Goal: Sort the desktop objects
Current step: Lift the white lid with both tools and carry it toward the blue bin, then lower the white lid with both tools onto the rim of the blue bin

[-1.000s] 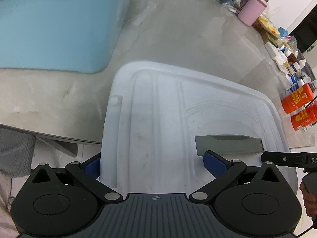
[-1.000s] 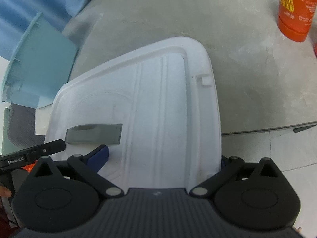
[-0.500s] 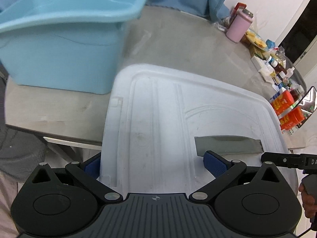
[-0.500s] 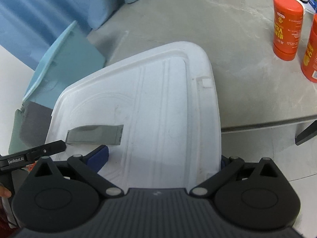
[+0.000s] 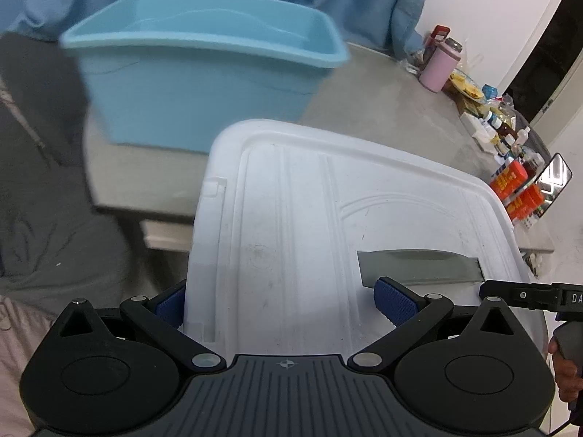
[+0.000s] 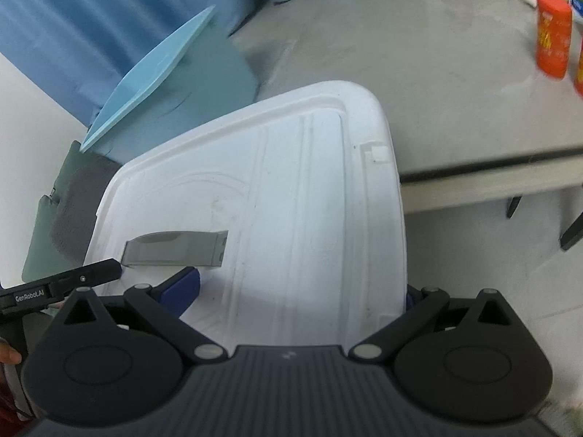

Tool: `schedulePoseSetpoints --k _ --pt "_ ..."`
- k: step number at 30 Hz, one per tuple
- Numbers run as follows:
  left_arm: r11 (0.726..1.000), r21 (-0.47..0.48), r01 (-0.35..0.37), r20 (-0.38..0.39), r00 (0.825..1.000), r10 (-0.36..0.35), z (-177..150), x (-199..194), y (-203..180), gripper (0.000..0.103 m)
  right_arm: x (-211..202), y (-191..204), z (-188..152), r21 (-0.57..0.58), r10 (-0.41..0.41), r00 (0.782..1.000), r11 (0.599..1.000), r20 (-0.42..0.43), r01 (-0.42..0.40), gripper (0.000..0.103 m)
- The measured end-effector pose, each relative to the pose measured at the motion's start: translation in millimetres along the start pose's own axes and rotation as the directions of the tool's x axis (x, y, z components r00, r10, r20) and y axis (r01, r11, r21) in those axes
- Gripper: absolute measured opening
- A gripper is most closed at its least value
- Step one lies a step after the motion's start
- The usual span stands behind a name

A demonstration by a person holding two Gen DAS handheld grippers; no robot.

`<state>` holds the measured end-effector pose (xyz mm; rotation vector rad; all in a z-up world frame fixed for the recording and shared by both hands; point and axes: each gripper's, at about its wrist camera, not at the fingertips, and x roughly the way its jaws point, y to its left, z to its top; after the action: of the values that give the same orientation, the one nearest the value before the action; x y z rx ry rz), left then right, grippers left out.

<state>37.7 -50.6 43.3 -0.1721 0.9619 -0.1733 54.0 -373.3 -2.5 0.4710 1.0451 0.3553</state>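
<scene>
A big white lid [image 5: 328,225] is gripped between both claws, the left gripper [image 5: 280,302] and right gripper [image 6: 302,291] each clamped onto the near edge. It's held above the grey table's [image 5: 393,102] edge, with a light blue tub [image 5: 204,83] seen at 11 o'clock and orange bottles [image 6: 552,32] at 2.

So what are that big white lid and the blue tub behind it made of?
The white lid looks like moulded plastic with a matte, scuffed finish: raised ribs, rounded corners and grey smudges show. The blue tub also seems plastic, smooth and slightly glossy, with a rolled rim and soft highlights. Both are guesses from the look alone.
</scene>
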Motion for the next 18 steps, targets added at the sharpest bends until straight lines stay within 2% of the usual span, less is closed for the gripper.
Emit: schedulePoseSetpoints --k 9,13,18 --pt "1.0 -0.001 -0.018 0.011 1.0 0.018 -40 -62 98 0.103 24 90 -57 -0.005 0.019 1.0 1.0 0.011 -0.019 0.102" --pt "1.0 -0.001 -0.03 0.021 0.999 0.03 -48 -87 133 0.103 28 120 -70 -0.011 0.032 0.999 0.999 0.017 -0.032 0.102" --pt "1.0 -0.006 -0.028 0.034 0.999 0.028 -49 -110 162 0.103 29 149 -71 -0.019 0.028 0.999 0.999 0.023 -0.028 0.102"
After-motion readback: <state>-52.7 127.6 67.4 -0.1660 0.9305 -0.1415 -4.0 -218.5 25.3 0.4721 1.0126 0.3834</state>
